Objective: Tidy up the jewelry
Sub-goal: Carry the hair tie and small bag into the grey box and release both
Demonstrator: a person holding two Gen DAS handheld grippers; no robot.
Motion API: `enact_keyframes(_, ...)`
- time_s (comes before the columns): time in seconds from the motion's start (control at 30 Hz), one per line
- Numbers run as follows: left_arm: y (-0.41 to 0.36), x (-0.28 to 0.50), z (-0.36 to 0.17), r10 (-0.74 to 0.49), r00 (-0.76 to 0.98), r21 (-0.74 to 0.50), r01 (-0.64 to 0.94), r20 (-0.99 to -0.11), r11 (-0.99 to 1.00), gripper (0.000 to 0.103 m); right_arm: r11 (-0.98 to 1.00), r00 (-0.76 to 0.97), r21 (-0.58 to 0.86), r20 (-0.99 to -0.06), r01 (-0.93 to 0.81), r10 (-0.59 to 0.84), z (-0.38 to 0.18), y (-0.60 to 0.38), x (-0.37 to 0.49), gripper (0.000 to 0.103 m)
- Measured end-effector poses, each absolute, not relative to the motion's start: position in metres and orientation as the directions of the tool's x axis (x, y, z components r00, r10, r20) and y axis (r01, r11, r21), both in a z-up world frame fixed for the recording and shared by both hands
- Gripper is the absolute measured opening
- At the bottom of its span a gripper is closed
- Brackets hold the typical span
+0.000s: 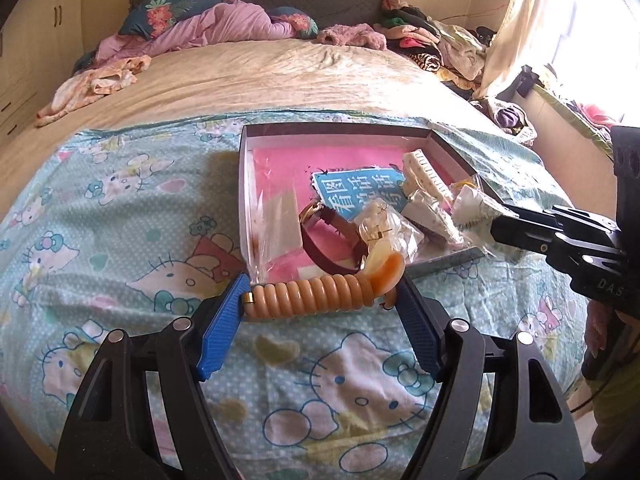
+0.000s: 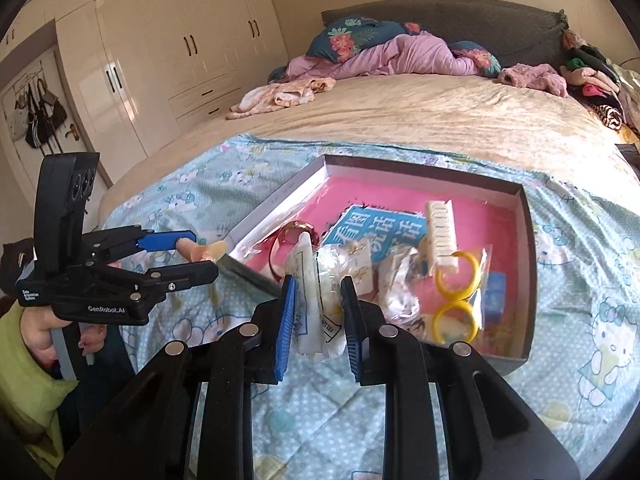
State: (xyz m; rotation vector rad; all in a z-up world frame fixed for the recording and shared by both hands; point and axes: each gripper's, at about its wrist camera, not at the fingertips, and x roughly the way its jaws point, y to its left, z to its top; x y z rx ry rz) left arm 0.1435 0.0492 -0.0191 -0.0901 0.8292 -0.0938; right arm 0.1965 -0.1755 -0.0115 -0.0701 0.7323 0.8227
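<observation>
My left gripper (image 1: 320, 289) is shut on an orange ribbed bracelet (image 1: 312, 294), gripped end to end just above the near rim of a shallow pink-lined box (image 1: 245, 184). In the right wrist view the same left gripper (image 2: 188, 252) shows at the left with the orange bracelet (image 2: 202, 254) in it. My right gripper (image 2: 318, 284) is shut on a clear packet (image 2: 320, 320) holding something white, lifted over the box (image 2: 529, 248). The left wrist view shows the right gripper (image 1: 502, 226) with that packet (image 1: 472, 204).
The box holds a blue printed card (image 2: 372, 232), a white comb clip (image 2: 440, 236), bagged yellow rings (image 2: 456, 300) and a brown strap (image 1: 320, 248). It sits on a cartoon-cat quilt (image 1: 120, 240) on a bed. Clothes (image 1: 432, 48) are heaped by the headboard. A wardrobe (image 2: 160, 60) stands at left.
</observation>
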Motion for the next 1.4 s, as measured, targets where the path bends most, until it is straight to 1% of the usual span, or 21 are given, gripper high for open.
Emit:
enact_keyframes(0.17,0.042,0.162,-0.019,-0.119,0.668,-0.112,0.054,-0.734,0.992,0.065,0.734,0.505,0.211,-0.602,-0.646,0.618,-0.012,-0.182,0.216,0.022)
enact_keyframes(0.4,0.035,0.181,-0.023,-0.114,0.665,-0.098,0.061,-0.738,0.993,0.065,0.755,0.519,0.222,-0.606,-0.617,0.602,-0.018,-0.188,0.233,0.022)
enact_keyframes(0.83,0.029,0.195,-0.04,-0.113,0.638,-0.091,0.067,-0.761,0.994,0.066,0.759,0.485,0.242,-0.643,-0.605,0.592,-0.041,-0.176,0.25,0.022)
enact_keyframes(1.4,0.027,0.202,-0.049,-0.121,0.627,-0.09,0.082,-0.77,0.993,0.066,0.744,0.446,0.24,-0.672,-0.624,0.591,-0.05,-0.16,0.257,0.022)
